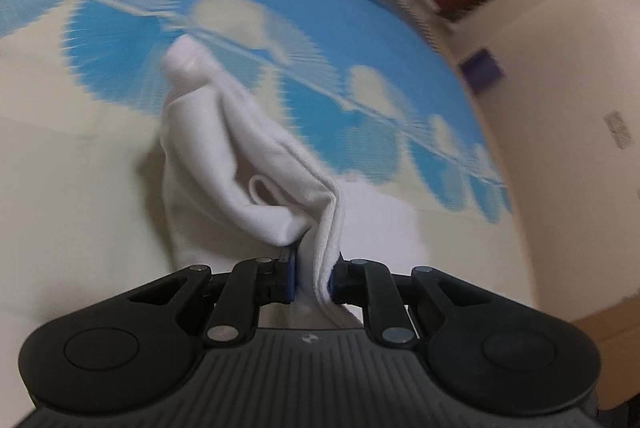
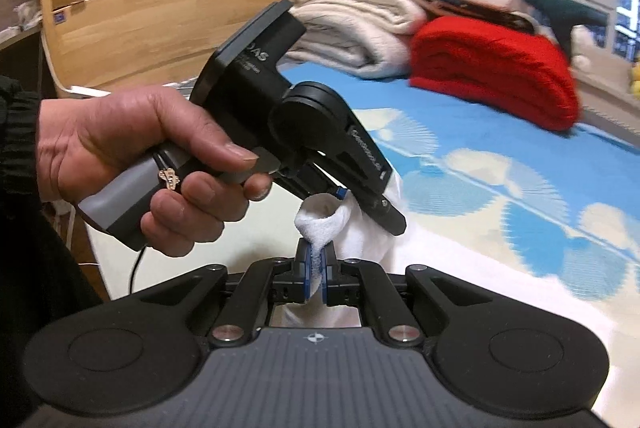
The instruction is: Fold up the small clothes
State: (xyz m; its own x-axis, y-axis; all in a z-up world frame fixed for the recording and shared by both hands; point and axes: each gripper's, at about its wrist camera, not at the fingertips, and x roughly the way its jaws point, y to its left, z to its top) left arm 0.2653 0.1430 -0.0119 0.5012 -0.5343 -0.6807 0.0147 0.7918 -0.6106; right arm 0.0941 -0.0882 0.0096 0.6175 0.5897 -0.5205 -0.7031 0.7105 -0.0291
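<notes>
Sock (image 1: 240, 156) fabric fills both grips. The left gripper (image 1: 313, 274) has its blue pads (image 1: 289, 274) pinched narrow on one bunched edge of the white sock, which looks to be the open cuff end, though the blur leaves that unsure. From that grip the sock runs straight away from the camera, its long axis pointing forward and slightly left, with the far end draped down toward the bed cover (image 1: 120, 188).

The right gripper (image 2: 317, 274) is likewise closed tight on a small rolled fold of the same sock (image 2: 324, 224). Just beyond it, in the right wrist view, the left gripper (image 2: 344, 194) comes in from the upper left, held by the left hand (image 2: 144, 164), and the two grips sit very near each other on the sock with only a short span of cloth between them.

Measured from the sock, the bed cover lies below and beyond it, the red folded knit (image 2: 492, 76) sits well beyond on the far side, and the stack of pale blankets (image 2: 360, 16) rests beside that.

Both grips appear to be at one end, so the free length hangs away from the left gripper. The coming fold likely depends on spreading that length along the bed cover, then carrying one end over the other along the long axis.
</notes>
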